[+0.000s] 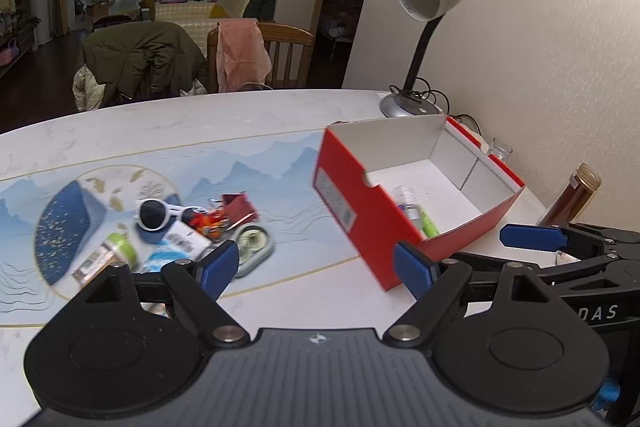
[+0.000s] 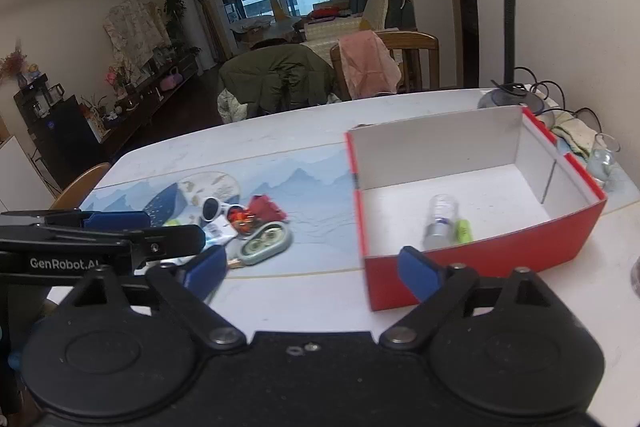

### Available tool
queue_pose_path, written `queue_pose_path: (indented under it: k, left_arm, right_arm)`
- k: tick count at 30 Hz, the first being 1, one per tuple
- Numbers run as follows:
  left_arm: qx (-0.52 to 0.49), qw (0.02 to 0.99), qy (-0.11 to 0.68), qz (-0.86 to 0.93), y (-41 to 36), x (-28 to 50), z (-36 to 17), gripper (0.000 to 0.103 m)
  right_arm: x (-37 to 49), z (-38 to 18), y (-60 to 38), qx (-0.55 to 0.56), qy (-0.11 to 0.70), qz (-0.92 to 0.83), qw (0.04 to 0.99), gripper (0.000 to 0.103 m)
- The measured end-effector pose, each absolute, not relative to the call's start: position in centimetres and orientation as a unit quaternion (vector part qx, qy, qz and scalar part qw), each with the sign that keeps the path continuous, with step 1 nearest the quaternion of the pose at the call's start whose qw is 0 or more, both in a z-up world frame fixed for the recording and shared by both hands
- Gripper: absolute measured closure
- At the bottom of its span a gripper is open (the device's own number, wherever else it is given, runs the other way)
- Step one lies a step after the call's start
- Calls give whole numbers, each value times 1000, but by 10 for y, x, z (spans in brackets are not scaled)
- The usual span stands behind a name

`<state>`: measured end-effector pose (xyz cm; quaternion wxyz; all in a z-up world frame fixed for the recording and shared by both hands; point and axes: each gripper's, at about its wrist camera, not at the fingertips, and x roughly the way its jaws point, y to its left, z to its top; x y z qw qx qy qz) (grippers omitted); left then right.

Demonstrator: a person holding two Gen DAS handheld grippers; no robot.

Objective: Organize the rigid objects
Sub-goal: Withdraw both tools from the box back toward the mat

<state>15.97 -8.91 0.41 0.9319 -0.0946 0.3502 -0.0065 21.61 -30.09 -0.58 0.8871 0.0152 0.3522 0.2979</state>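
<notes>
Bottle in box, sunglasses left

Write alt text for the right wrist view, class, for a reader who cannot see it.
The open right gripper hangs empty above a white table, in front of a red box holding a clear bottle and a small green item. To the left, white sunglasses, a grey-green case and red toys lie clustered on a blue mat.

Red box, white inside; blue mountain-patterned mat.
</notes>
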Motion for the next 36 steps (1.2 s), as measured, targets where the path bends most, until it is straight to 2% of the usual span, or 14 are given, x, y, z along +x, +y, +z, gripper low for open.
queue_pose_path:
  k: [3, 20, 27, 36]
  left_arm:
    - [-94, 933, 348, 0, -69, 150, 0, 1]
    - [-103, 930, 351, 37, 42, 132, -45, 0]
    - [-120, 914, 378, 84, 91, 146, -75, 0]
    - [-115, 903, 403, 92, 112, 176, -103, 0]
  right_arm:
    - [207, -7, -286, 16, 354, 300, 886, 5]
    - [169, -41, -196, -6, 395, 309, 865, 5]
    - [152, -59, -156, -55, 402, 361, 840, 5]
    - [149, -92, -114, -129, 428, 403, 799, 8]
